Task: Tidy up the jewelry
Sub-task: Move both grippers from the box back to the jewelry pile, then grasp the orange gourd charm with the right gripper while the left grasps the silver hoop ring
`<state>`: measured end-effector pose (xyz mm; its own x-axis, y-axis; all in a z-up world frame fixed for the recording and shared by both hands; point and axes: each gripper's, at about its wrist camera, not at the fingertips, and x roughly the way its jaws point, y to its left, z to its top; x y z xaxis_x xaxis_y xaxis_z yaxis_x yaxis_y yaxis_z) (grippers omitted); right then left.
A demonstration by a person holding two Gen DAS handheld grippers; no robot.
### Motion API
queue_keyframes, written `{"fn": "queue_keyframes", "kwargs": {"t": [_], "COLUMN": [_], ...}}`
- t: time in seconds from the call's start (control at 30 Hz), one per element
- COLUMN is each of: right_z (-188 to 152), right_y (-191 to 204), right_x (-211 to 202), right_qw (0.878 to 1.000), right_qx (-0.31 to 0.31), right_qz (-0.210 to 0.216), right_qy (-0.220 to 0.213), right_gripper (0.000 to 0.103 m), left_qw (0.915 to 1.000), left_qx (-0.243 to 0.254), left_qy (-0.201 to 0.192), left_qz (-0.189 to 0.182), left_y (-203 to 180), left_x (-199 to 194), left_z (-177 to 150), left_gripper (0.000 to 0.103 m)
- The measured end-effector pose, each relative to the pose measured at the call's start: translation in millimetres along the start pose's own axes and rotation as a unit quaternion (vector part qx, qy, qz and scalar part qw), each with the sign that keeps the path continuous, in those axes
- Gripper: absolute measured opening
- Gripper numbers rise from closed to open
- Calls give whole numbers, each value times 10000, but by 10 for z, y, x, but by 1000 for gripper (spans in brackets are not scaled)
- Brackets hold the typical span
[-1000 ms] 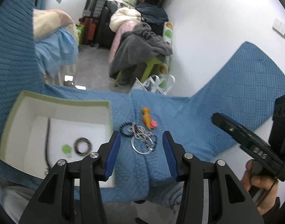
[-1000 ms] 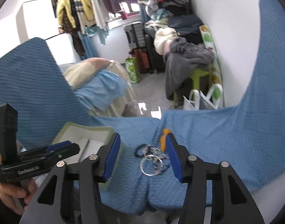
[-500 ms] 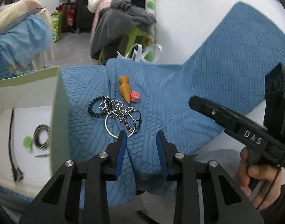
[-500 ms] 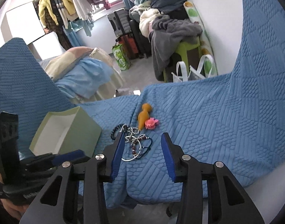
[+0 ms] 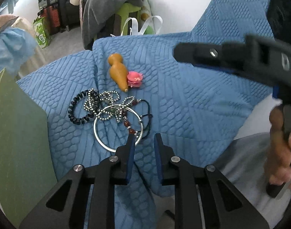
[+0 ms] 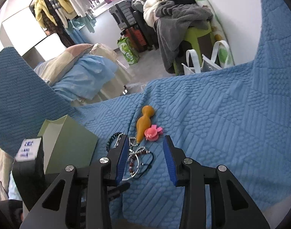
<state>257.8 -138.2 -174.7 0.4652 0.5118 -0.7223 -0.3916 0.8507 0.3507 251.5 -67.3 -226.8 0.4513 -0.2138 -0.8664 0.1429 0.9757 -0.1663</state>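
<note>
A quilted blue cover point(image 5: 193, 99) fills the lower half of both views. Behind it lies a cluttered room: grey clothes heaped on a green stool point(image 6: 195, 36) at upper centre, suitcases point(image 6: 134, 30) beside it, and a rack of hanging clothes point(image 6: 55, 9) at upper left.

The jewelry sits in a tangle at the middle of the left wrist view: a silver ring point(image 5: 99, 133), a black beaded bracelet point(image 5: 75, 112), bead chains point(image 5: 107, 105) and a dark cord point(image 5: 148, 118). Just above lie an orange gourd-shaped piece point(image 5: 117, 72) and a pink flower point(image 5: 135, 79), touching each other.

Only the right wrist view shows the open top of the green box point(image 6: 69, 143) (its contents are hidden); the left view shows just its flat green side at the left edge. Only the left view shows the hand point(image 5: 279, 147) gripping the right tool.

The left gripper point(image 5: 144, 141) has its jaws a narrow gap apart, holding nothing; its left tip overlaps the ring's near rim, though contact cannot be judged. The right gripper point(image 6: 144, 148) is spread wide and empty, above the tangle.
</note>
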Motion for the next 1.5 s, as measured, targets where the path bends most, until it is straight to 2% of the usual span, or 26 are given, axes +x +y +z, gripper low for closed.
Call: {"fn": "queue_keyframes", "kwargs": {"t": [0.17,0.3,0.43,0.57,0.7,1.0,1.03,1.23,1.5], "right_z": [128,231,319,366,388,412,413,405,448], "right_y": [-25,1,42,59,80,102,123,111,-61], "right_x": [252,463,659,886,1078,1360,1376,1372,1171], "right_qw": [9997,9991,9977,9950,9920,9865,9860,9860,9918], "right_qx": [-72,-160,-244,-359,-499,-837,-900,-898,-566], "right_qz": [78,159,317,384,327,72,45,51,-10], "right_qy": [209,363,549,852,1112,1402,1403,1406,1146], "right_gripper": [34,34,34,34,34,33,28,27,27], "left_qw": [9995,9987,9974,9976,9961,9970,9970,9961,9905], "left_qx": [222,353,585,526,736,647,644,639,1181], "left_qy": [159,255,341,435,468,435,440,605,676], "left_qz": [162,251,243,58,101,5,-6,-95,187], "left_y": [-1,-30,-69,-30,-25,-8,11,41,-108], "left_x": [105,190,235,239,238,235,232,232,258], "left_z": [-7,16,9,25,27,20,19,43,56], "left_gripper": [15,15,15,15,15,15,15,15,15]}}
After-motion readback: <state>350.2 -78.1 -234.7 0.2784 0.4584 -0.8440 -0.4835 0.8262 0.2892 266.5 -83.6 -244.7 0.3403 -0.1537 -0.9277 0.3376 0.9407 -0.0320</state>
